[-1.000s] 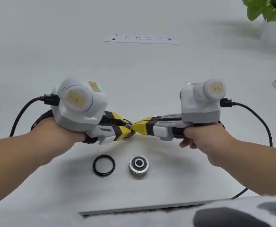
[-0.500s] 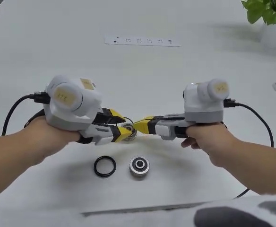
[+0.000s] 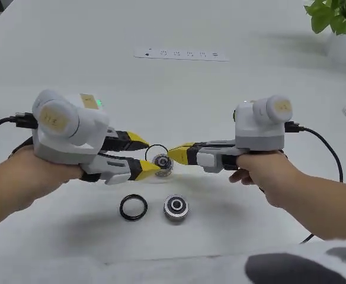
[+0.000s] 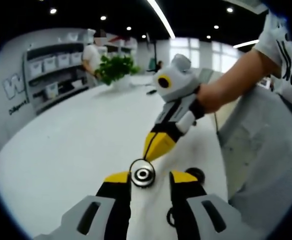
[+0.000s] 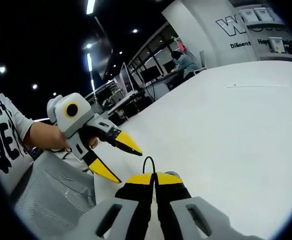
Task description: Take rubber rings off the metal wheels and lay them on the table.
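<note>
Metal wheel [image 4: 142, 175] faces hub-first into the left gripper [image 4: 151, 176], jaws apart; right gripper [image 5: 155, 178] clamps its rubber ring [image 5: 145, 164].

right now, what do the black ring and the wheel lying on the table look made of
Black ring: probably rubber, matte, thin, no glare. Wheel: looks like metal, bright silver rim catching light, darker centre; alloy can't be told.

Power strip [image 3: 180, 54], potted plant [image 3: 338, 15], wall shelves [image 4: 46, 75]
</note>
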Motion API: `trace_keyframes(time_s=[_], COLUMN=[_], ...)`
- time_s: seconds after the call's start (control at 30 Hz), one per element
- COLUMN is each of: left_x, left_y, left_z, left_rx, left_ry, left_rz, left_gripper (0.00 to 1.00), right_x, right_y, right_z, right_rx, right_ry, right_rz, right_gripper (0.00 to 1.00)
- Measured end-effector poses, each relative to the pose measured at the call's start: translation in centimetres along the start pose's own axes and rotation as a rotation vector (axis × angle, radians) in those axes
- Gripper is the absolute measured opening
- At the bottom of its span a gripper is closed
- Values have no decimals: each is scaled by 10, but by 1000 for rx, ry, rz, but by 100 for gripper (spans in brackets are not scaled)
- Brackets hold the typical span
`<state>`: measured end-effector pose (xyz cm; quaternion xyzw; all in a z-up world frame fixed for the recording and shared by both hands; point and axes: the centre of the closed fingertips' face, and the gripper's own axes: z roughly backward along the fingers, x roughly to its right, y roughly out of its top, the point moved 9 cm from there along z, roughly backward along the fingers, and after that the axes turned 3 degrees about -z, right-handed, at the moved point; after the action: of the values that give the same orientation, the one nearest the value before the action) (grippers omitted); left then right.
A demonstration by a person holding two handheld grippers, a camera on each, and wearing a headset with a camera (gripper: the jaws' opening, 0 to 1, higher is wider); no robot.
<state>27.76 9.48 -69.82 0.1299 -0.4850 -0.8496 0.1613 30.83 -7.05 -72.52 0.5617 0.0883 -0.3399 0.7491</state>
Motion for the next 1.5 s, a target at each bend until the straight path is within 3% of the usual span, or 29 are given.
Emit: trace_keyframes(time_s=[0.33, 0.67, 1.03, 1.5], left_x=[5, 11, 18, 23], left_y=[1, -6, -15, -27], left_z=[23, 41, 55, 66], left_rx=[22, 31, 31, 21], left_ry=[6, 7, 10, 23], left_rz=[3, 1, 16, 28], left_gripper=[37, 44, 50, 55], right_x=[-8, -13, -19, -30], right_y=[0, -2, -11, -33], right_z=[-1, -4, -13, -26], right_rx=[-5, -19, -75, -184], right_ry=[41, 83, 147, 229], right_rz=[-6, -22, -20, -46], right_gripper=[0, 0, 0, 0])
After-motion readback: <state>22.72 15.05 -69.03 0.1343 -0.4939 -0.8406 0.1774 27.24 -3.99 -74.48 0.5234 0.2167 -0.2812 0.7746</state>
